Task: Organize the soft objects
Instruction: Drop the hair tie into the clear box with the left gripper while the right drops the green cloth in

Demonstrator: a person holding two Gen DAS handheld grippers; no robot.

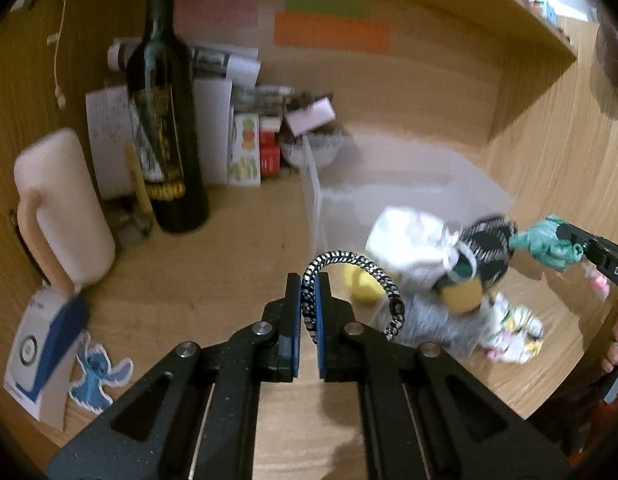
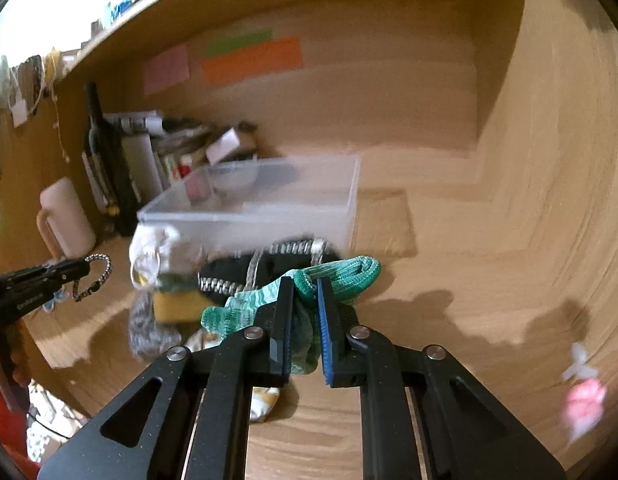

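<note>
The right tool (image 2: 303, 280) grips a green sock (image 2: 341, 276) just short of the clear bin (image 2: 249, 204) — straight ahead, toward the desk's back edge (left tool (image 1: 308, 280) clamps a braided band (image 1: 361, 268)).

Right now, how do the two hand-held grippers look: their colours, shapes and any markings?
Both grippers, left and right, look alike: matte black speckled bodies with angular linkage arms, silver round rivets at the joints, triangular cut-outs, and straight fingers lined with blue ribbed pads. White lettering runs along the side of each. No cables are visible.
</note>
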